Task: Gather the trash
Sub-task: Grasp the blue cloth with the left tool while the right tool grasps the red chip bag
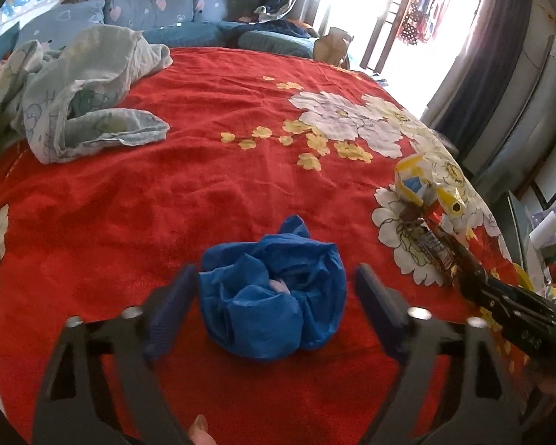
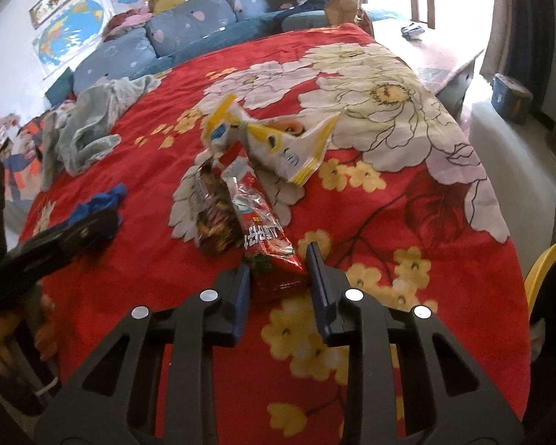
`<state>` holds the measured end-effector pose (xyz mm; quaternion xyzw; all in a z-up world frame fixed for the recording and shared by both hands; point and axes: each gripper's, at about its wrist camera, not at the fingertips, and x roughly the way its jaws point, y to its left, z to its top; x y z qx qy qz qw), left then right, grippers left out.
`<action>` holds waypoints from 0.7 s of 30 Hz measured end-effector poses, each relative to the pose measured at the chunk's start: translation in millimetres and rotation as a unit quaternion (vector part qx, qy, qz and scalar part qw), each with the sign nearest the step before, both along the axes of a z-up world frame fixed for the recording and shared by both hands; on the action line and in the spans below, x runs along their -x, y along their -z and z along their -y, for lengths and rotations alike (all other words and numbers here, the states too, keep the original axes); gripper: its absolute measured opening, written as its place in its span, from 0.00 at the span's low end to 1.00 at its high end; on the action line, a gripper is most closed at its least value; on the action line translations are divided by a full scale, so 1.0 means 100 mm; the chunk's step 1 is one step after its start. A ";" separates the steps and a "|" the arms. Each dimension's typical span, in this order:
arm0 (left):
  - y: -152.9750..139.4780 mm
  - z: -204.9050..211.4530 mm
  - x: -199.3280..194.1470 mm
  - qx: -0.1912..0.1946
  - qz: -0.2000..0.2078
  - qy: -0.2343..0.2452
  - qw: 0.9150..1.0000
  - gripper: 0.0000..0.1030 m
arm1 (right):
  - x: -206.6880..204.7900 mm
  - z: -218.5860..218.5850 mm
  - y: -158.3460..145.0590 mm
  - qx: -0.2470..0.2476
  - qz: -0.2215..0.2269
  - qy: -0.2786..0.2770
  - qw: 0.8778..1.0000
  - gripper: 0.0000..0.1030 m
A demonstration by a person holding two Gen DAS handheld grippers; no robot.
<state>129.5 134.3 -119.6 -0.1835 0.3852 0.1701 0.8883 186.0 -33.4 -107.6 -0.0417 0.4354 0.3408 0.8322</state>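
Centrally, crumpled blue glove (image 1: 270, 293) on blanket (image 1: 166, 193)

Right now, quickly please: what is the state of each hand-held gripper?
Left hand-held gripper: open, its jaws either side of the crumpled blue glove.
Right hand-held gripper: shut on the red wrapper.

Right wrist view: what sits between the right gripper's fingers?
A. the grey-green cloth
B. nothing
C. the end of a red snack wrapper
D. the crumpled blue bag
C: the near end of the red snack wrapper lies between the two fingers of the right gripper; the crumpled blue bag lies off to the left.
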 end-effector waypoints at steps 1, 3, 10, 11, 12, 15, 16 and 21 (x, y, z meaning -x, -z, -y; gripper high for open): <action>0.00 0.01 0.00 -0.002 0.000 0.002 1.000 0.66 | 0.03 0.01 0.00 -0.002 0.000 -0.003 1.000 0.22; 0.00 0.02 0.00 -0.003 0.000 0.004 1.000 0.56 | 0.09 0.02 0.00 -0.006 -0.003 -0.007 1.000 0.22; -0.03 0.07 0.00 0.001 0.007 0.020 1.000 0.25 | 0.27 0.12 -0.01 -0.024 -0.015 -0.011 1.000 0.21; -0.04 0.09 0.00 0.003 0.010 0.026 1.000 0.24 | 0.29 0.13 -0.01 -0.028 -0.018 -0.011 0.999 0.21; -0.06 0.11 0.00 0.004 0.013 0.031 0.999 0.23 | 0.30 0.14 -0.02 -0.030 -0.019 -0.012 0.999 0.21; -0.12 0.22 0.00 0.007 0.023 0.050 0.998 0.22 | 0.35 0.20 -0.05 -0.039 -0.021 -0.007 0.999 0.21; -0.15 0.25 0.00 0.006 0.027 0.056 0.998 0.21 | 0.36 0.22 -0.06 -0.041 -0.022 -0.006 0.999 0.21; -0.30 0.42 0.02 0.001 0.046 0.080 0.996 0.21 | 0.37 0.35 -0.12 -0.049 -0.020 0.005 0.999 0.21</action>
